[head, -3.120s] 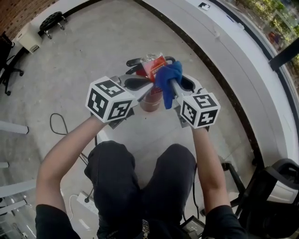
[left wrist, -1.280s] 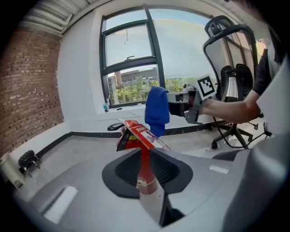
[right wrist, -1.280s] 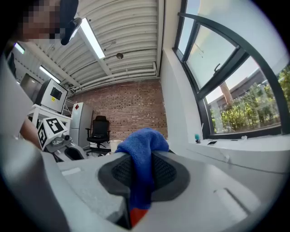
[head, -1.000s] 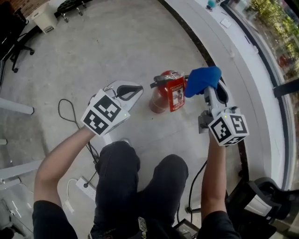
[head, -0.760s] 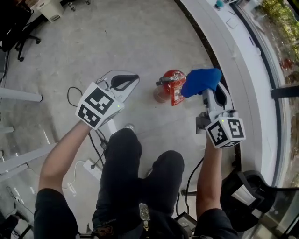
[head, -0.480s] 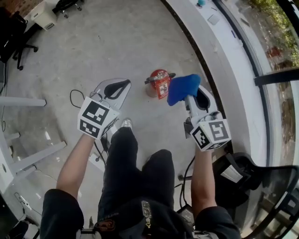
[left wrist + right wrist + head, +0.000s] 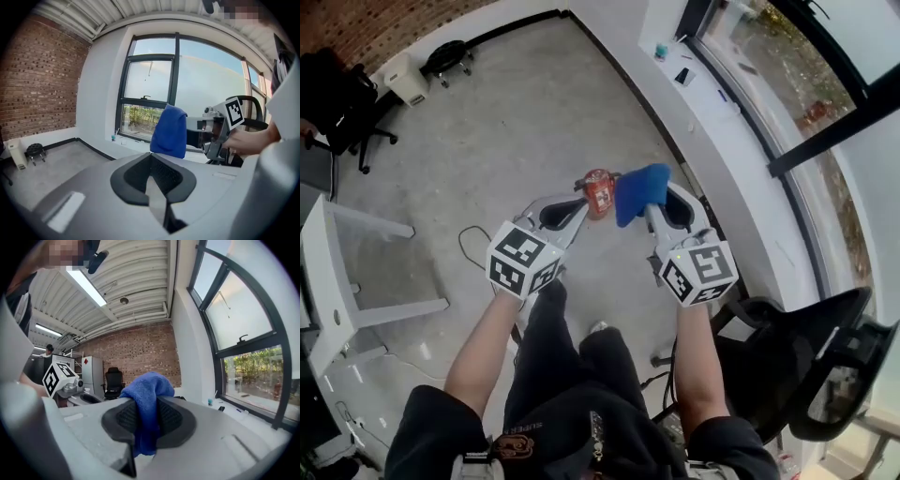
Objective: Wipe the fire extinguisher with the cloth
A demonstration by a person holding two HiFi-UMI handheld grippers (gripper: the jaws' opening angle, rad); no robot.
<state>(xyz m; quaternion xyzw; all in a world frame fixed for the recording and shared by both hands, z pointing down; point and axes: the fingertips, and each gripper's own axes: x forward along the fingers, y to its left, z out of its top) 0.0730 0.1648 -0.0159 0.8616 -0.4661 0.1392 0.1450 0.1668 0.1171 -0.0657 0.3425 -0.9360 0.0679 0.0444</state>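
The red fire extinguisher (image 7: 598, 191) stands upright on the concrete floor, far below both grippers. In the head view my left gripper (image 7: 578, 204) is shut with nothing between its jaws, and its tip overlaps the extinguisher's left side. My right gripper (image 7: 653, 216) is shut on the blue cloth (image 7: 639, 192), which bunches over its tips just right of the extinguisher. The left gripper view shows my left gripper's (image 7: 151, 158) own shut jaws, with the cloth (image 7: 169, 131) hanging from the right gripper (image 7: 216, 132) beyond. In the right gripper view, the cloth (image 7: 146, 411) sits pinched between the pads.
A white table (image 7: 326, 272) stands at the left and a black office chair (image 7: 820, 370) at the lower right. A white window ledge (image 7: 717, 103) with small items runs along the right. A cable (image 7: 473, 242) lies on the floor, and another chair (image 7: 342, 103) stands at the top left.
Both grippers have risen high above the floor and drawn closer together. The extinguisher stays on the floor and looks much smaller. The cloth stays in the right gripper.
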